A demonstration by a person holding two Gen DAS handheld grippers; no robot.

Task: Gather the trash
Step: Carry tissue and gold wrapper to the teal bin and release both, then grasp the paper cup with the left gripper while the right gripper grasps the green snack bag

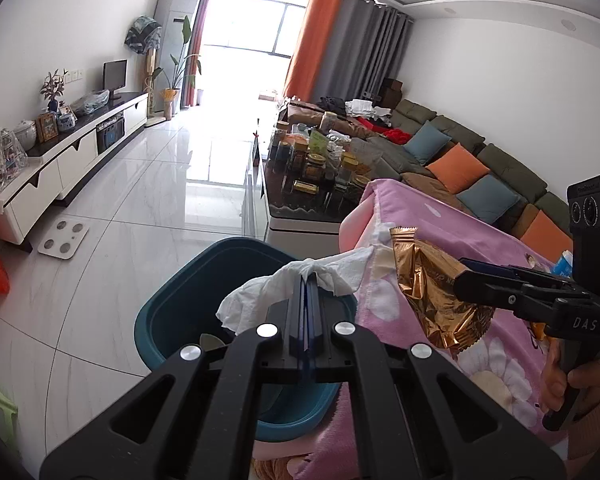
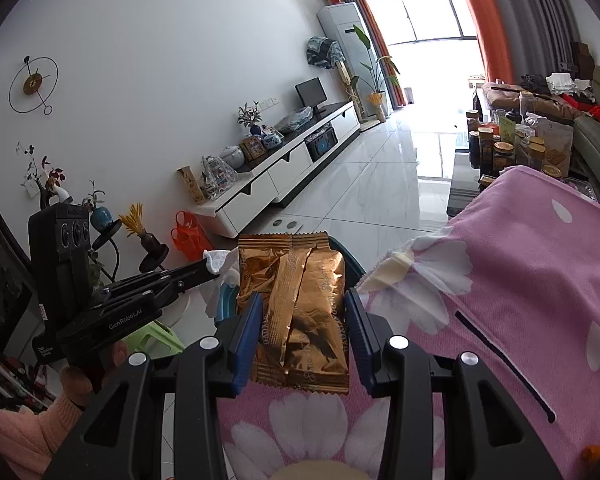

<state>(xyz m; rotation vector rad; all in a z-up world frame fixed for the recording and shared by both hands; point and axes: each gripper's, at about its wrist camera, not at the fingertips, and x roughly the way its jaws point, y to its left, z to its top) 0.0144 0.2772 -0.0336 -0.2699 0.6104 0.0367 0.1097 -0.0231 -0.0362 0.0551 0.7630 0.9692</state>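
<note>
Wrapper [image 2: 296,312], tissue [image 1: 300,284], pink blanket [image 2: 520,280], tiled floor [image 1: 140,184]

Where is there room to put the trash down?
The teal bin is almost bare inside, beside the pink blanket. The white floor between the TV cabinet and the coffee table is free. That table is crowded with jars.

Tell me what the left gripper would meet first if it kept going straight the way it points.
Likely the teal bin. The left gripper, shut on a white tissue, points down over the bin's open top, so it would probably enter the bin; depth is unclear.
</note>
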